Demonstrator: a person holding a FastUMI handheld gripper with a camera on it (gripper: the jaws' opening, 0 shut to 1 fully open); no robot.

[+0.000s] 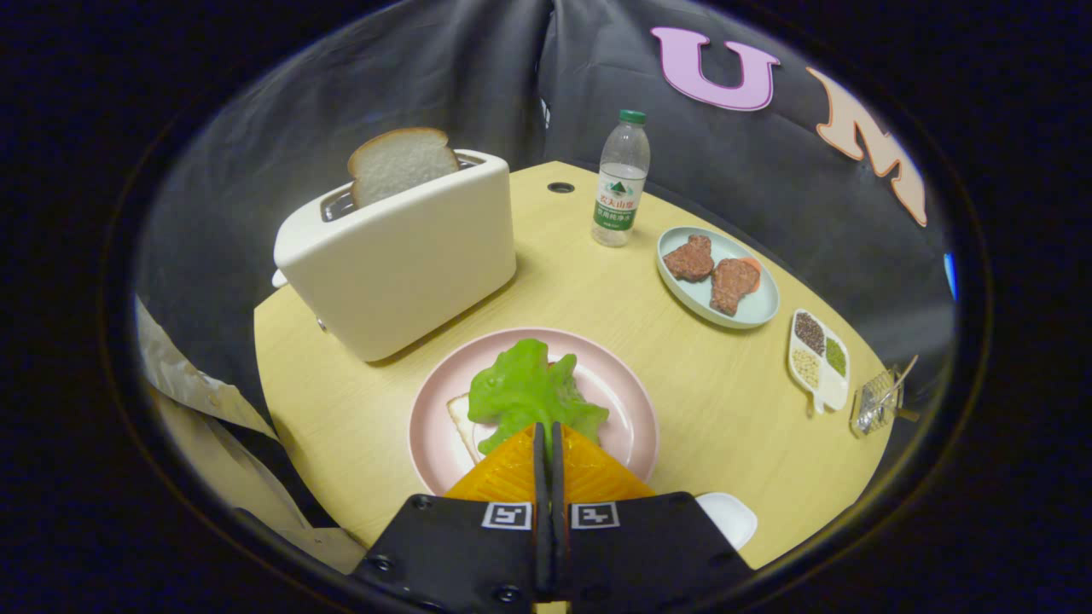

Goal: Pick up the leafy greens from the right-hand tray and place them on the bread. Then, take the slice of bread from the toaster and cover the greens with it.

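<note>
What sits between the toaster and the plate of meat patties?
In the gripper view, a water bottle stands toward the table's far edge; otherwise bare tabletop.

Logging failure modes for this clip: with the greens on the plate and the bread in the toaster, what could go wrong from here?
1. The leafy greens lie bunched at the tips of the shut hand-held gripper; pulling back might drag them off the bread.
2. The bread slice shows only its top above the toaster, so a grab could slip.

Closed fingers (548, 435) above greens (529, 388) on bread (461, 419)
</note>
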